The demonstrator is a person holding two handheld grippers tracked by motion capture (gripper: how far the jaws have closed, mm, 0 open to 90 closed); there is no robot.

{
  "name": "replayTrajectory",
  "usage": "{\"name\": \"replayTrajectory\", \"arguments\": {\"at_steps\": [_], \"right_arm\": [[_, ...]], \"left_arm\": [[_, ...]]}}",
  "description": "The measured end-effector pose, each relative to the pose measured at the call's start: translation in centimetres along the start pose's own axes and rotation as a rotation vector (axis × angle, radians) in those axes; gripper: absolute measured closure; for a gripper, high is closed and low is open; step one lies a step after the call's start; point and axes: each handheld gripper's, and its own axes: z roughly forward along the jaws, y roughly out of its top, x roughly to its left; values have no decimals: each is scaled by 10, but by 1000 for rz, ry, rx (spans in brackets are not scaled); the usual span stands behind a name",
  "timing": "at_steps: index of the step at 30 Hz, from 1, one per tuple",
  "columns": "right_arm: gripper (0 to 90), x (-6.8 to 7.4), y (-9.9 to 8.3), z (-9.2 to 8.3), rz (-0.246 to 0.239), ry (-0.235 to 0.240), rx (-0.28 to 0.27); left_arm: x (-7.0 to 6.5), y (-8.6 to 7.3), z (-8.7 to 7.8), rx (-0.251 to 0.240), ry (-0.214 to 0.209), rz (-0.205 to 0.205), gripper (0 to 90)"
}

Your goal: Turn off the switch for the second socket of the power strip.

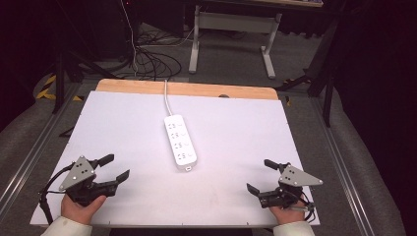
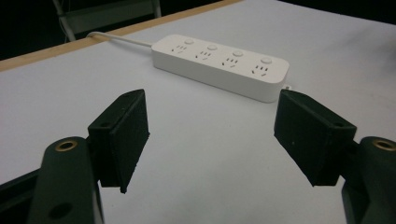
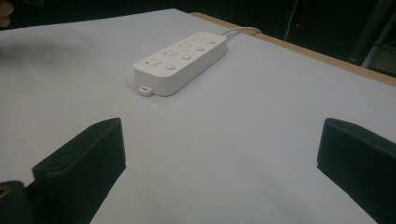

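White plastic four-socket power strip (image 1: 180, 142) lies mid-table, between two spread, empty hand-held grippers.
Its long axis runs away from the person on the pale grey table (image 1: 236, 196), cord at the far end; the left hand-held gripper (image 1: 114, 167) and right hand-held gripper (image 1: 261, 175) sit about equally near, each angled inward toward it.

Even overhead light falls on the white desk (image 1: 123, 128); the surroundings beyond it are dark. Shadows are soft and short. No glare. Both gripper views are slightly soft and grainy, with a bluish tint; near jaws are mildly blurred.
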Motion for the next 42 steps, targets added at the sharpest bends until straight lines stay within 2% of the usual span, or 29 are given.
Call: {"name": "replayTrajectory", "arguments": {"at_steps": [4, 8, 10, 17, 22, 26, 30, 33, 37, 42], "right_arm": [[16, -1, -1, -2, 10, -7, -5], [22, -2, -1, -3, 17, -13, -12], [26, -2, -1, -3, 14, -16, -12], [57, 0, -1, -3, 19, -7, -17], [59, 1, -1, -2, 19, -4, -12], [63, 1, -1, 0, 14, 1, -7], [82, 2, -1, 1, 27, 13, -5], [87, 1, -1, 1, 32, 21, -5], [88, 2, -1, 2, 33, 19, 4], [88, 2, -1, 2, 29, 20, 5]], "left_arm": [[-6, 3, 0, 17, 13, 16, 266], [-5, 5, -1, 21, -10, -17, 267], [-4, 5, -1, 25, -20, -32, 312], [-4, 5, -1, 30, -12, 11, 322], [-3, 8, 0, 38, -26, -5, 326], [-1, 16, 0, 70, -31, 1, 375], [1, 26, 2, 97, -38, -18, 433], [4, 33, 4, 112, -45, -15, 464], [7, 44, 11, 109, -82, -31, 492], [8, 58, 22, 111, -108, -24, 498]]}}
